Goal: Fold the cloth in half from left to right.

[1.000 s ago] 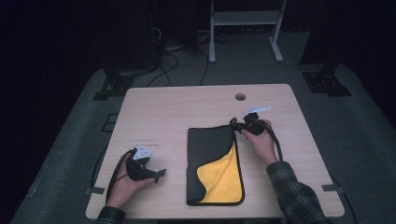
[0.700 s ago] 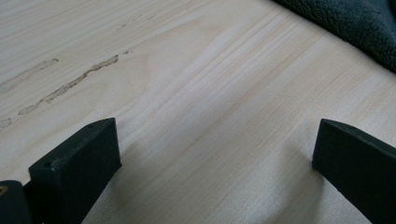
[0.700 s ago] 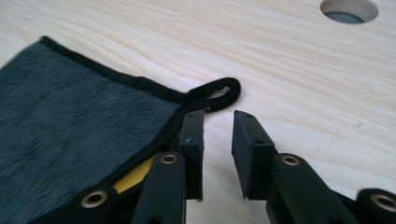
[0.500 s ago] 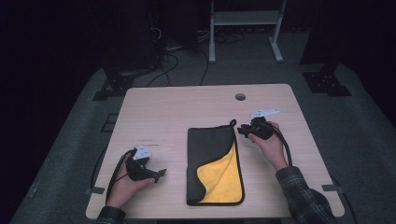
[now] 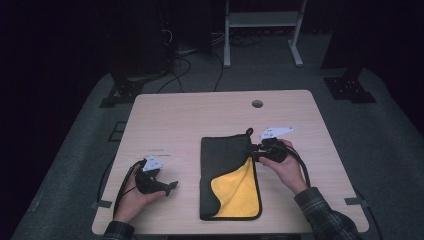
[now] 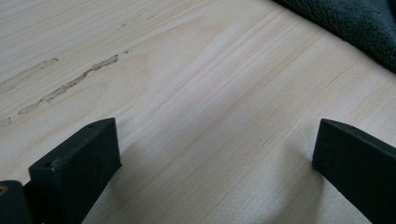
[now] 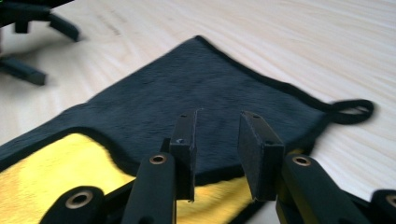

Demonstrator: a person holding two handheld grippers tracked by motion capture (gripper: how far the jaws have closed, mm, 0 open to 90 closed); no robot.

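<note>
Jaws first: in the high view the right gripper (image 5: 256, 151) sits at the right edge of the folded cloth (image 5: 225, 160), its jaws aimed at the dark upper layer, while the left gripper (image 5: 167, 187) rests low on the bench (image 5: 200, 112), well apart from the cloth. That cloth lies mid-bench, dark side up, with a yellow corner turned over toward the person and a small hanging loop (image 5: 248, 132) at its far edge.

From the left gripper view, the 2 jaws stand wide apart over bare wood, gripping nothing; a dark cloth edge (image 6: 355, 23) crosses the top right corner.

From the right gripper view, the 2 jaws are narrowly apart, with a slim gap and nothing between them, poised just above the dark layer's edge (image 7: 219, 175) where it overlies the yellow.

My reading is that the step is taking hold of that edge. To do it well, slide 1 jaw under the top layer alone, close firmly, and keep the left gripper ready to pin the lower layer.
</note>
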